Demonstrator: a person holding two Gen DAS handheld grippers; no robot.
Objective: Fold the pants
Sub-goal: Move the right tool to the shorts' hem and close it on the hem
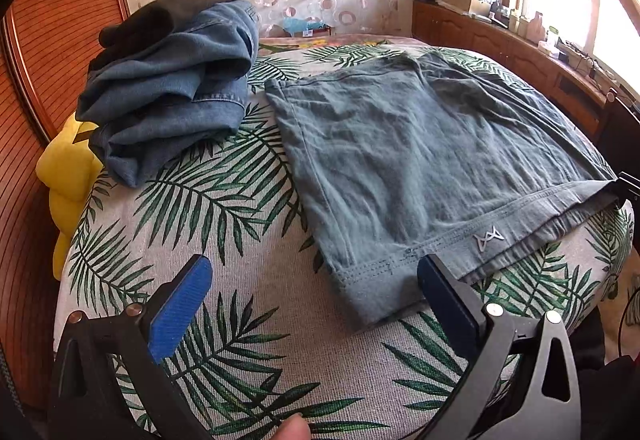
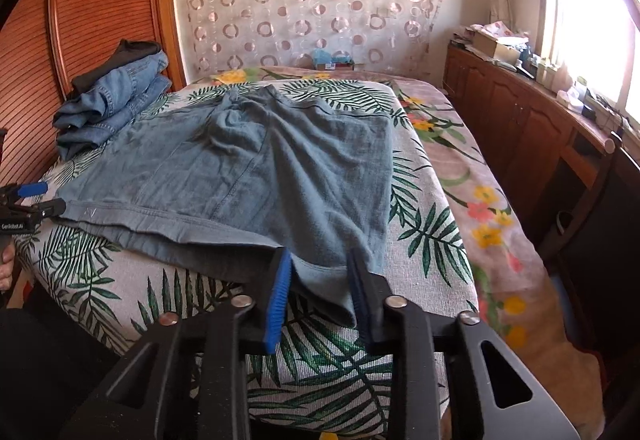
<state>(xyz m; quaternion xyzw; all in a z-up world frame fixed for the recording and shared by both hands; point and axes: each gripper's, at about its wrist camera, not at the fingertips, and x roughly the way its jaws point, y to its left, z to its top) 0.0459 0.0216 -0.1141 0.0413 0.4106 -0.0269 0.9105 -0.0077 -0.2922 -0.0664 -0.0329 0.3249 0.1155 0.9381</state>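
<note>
Grey-green pants (image 1: 404, 160) lie folded flat on a leaf-print cushion (image 1: 248, 344); they also show in the right wrist view (image 2: 248, 168). My left gripper (image 1: 316, 280) is open, its jaws wide apart at the near waistband corner, the right finger (image 1: 448, 296) touching the cloth edge. My right gripper (image 2: 320, 276) is open, with the pants' near right corner lying between its blue pads, not pinched. The left gripper also shows at the left edge of the right wrist view (image 2: 36, 200).
A pile of folded blue jeans (image 1: 172, 92) with a dark garment (image 1: 168, 12) on top sits at the cushion's far left. A yellow plush (image 1: 68, 176) lies beside it. A wooden cabinet (image 2: 532, 120) with clutter runs along the right under the window.
</note>
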